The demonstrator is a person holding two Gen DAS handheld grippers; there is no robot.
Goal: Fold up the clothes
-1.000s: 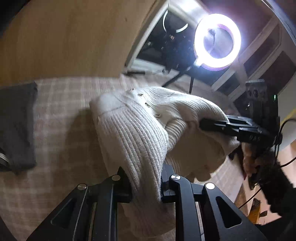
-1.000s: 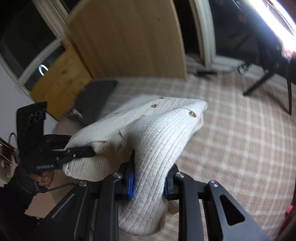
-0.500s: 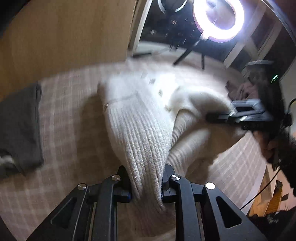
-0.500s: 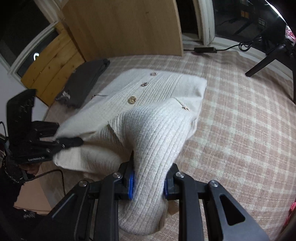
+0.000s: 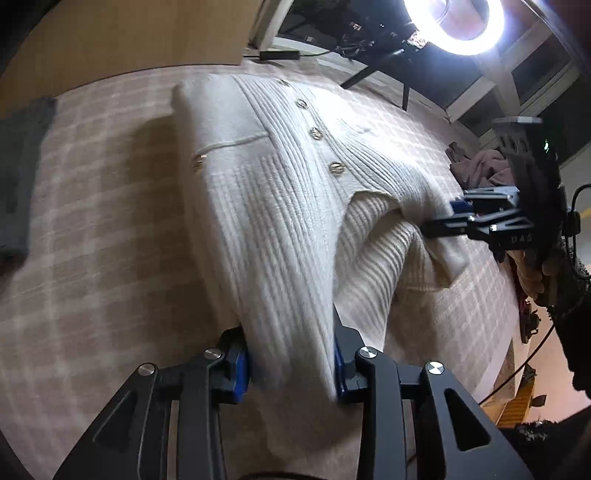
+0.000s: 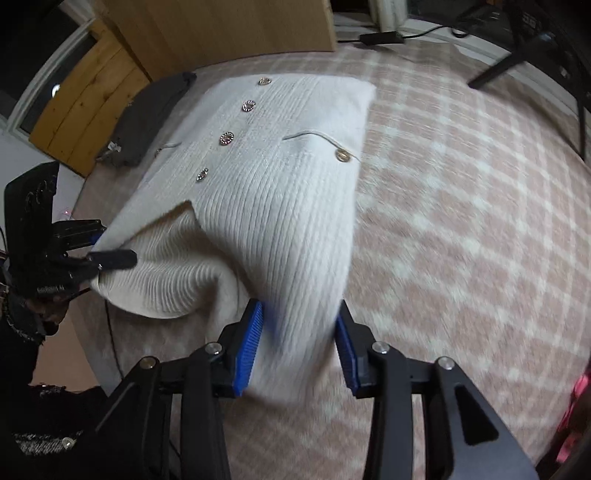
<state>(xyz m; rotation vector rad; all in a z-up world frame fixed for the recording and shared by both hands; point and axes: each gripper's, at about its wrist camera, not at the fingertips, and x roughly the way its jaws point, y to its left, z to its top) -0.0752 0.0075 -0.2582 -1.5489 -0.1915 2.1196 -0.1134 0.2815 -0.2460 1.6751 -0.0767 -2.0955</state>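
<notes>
A cream ribbed cardigan (image 5: 280, 192) with gold buttons lies spread on a pink plaid cloth (image 5: 103, 229); it also shows in the right wrist view (image 6: 280, 184). My left gripper (image 5: 291, 354) has its near left corner between its blue pads, jaws parted wide around the knit. My right gripper (image 6: 299, 339) has the near right corner between its pads, jaws also wide. The near edge of the cardigan hangs lifted between both grippers. Each gripper shows in the other's view: the right gripper (image 5: 439, 225) and the left gripper (image 6: 110, 260).
A folded dark grey garment (image 5: 18, 177) lies at the left edge of the cloth, also in the right wrist view (image 6: 147, 118). A ring light (image 5: 461, 22) on a stand stands beyond. Brown clothes (image 5: 480, 166) are piled to the right. Wooden panels (image 6: 221, 29) stand behind.
The cardigan was bunched up and lifted; now it is pulled out flat on the cloth, buttons up. Both grippers moved down and back toward me, and their jaws stand wider.
</notes>
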